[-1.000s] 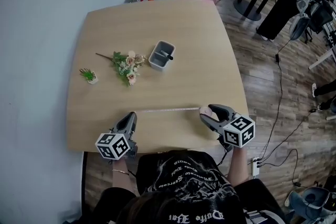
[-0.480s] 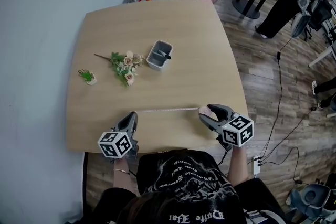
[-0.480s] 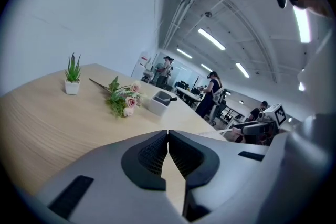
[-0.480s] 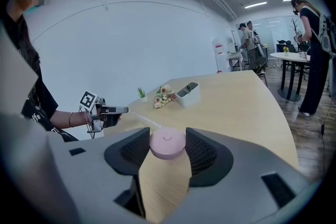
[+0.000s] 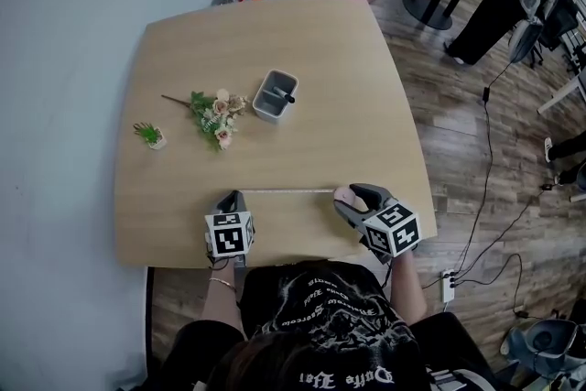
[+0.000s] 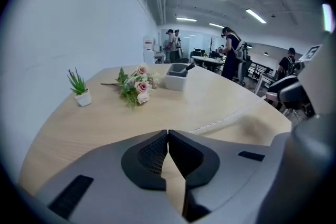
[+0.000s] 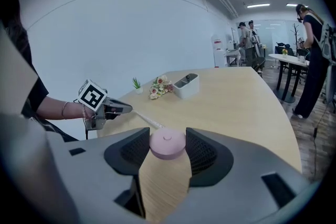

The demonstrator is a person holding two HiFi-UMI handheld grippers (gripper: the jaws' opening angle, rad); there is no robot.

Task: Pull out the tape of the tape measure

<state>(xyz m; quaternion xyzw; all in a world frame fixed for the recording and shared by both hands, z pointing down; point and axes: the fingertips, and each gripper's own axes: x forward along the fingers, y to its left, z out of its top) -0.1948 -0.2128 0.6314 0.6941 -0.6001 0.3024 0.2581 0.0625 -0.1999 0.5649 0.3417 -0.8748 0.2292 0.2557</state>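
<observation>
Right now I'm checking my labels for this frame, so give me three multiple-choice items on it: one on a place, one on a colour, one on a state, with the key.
1. In the head view, where does the grey tray sit?
A) right of the flower bunch
B) left of it
C) off the table

2. What colour is the tape measure in the right gripper?
A) yellow
B) pink
C) black

3. How do the left gripper jaws stand?
A) wide apart
B) shut on the end of the tape
C) around the tray

Key:
1. A, the tray lies right of the flowers.
2. B, a pink case sits between the right pads.
3. B, the jaws meet and the tape runs to their tips.
</observation>
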